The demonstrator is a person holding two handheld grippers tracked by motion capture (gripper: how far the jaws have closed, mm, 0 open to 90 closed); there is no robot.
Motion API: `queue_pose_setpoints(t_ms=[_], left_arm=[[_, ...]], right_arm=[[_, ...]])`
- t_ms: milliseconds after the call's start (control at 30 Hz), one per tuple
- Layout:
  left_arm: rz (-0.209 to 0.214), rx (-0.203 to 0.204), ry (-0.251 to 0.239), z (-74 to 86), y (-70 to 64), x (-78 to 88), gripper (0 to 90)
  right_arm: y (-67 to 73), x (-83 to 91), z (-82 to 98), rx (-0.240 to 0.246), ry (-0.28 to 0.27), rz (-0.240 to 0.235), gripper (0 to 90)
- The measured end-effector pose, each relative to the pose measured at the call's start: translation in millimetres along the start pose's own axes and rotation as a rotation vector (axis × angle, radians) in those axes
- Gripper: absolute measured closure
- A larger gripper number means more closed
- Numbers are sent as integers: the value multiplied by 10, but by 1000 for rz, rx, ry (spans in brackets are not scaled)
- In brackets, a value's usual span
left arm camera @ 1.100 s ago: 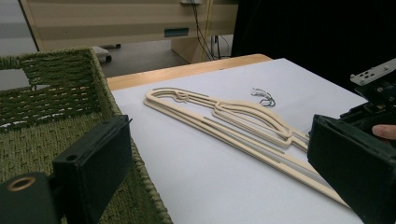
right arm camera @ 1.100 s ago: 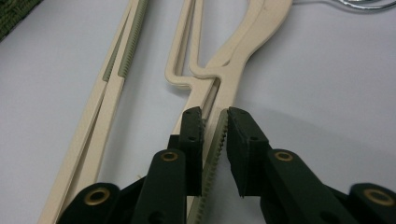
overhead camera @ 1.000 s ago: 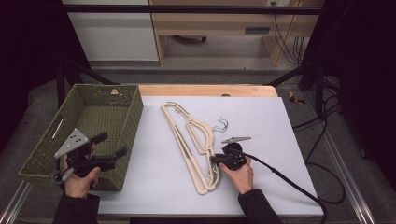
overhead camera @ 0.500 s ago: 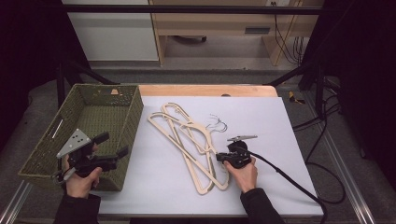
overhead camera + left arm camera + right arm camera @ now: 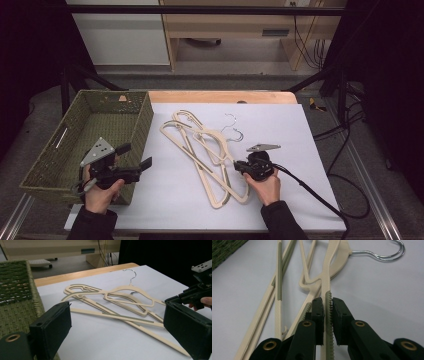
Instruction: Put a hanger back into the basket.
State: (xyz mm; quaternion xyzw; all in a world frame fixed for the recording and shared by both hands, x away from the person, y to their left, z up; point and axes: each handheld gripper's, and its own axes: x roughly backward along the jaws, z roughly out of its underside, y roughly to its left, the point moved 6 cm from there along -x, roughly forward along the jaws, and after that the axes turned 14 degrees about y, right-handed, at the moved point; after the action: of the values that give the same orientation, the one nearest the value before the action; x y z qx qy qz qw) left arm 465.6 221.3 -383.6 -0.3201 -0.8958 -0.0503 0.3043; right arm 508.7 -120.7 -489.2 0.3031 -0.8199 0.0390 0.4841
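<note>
- On the white table cover [image 5: 310, 200], just ahead of the right gripper [image 5: 327, 305], two cream hangers [image 5: 205, 150] lie overlapped; its jaws have just been closing and now pinch the ribbed arm of the top hanger [image 5: 328, 290], its metal hook [image 5: 387, 253] pointing away from the grip.
- Off to that gripper's far side, the left gripper [image 5: 134, 161] hangs over the near corner of the green woven basket [image 5: 50, 165], jaws spread wide and nothing between them.
- From the left gripper view, the hangers [image 5: 112, 302] rest beyond its open jaws, with the basket wall [image 5: 17, 302] close beside one jaw.
- By the look of it, the work is at an early stage: one hanger is gripped yet not clearly off the table, the second lies loose beneath it, and neither has reached the basket.
- The basket's floor, as far as the high view shows, holds no hanger.
</note>
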Motion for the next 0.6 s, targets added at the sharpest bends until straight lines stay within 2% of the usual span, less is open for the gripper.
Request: queue_pose_setpoints(t_ms=[100,167,267,400,467,600], left_arm=[[10,6,-6,-85,-64,-56,76],[19,-23,-1,-198,-150,-117,76],[27,-40,-2,-281,-219,-180,75],[36,-77,19,-462,-361,-365,76],[61,-88,26,-584,-477,-522,76],[78,-103,32,-680,-567,-687,81]], right_arm=[[20,35,0,15,-13,-1,813],[38,70,2,29,-27,-4,815],[51,87,1,40,-38,-9,816],[79,103,10,38,-48,-4,817],[87,119,18,55,-52,-6,818],[96,138,20,65,-57,-9,819]])
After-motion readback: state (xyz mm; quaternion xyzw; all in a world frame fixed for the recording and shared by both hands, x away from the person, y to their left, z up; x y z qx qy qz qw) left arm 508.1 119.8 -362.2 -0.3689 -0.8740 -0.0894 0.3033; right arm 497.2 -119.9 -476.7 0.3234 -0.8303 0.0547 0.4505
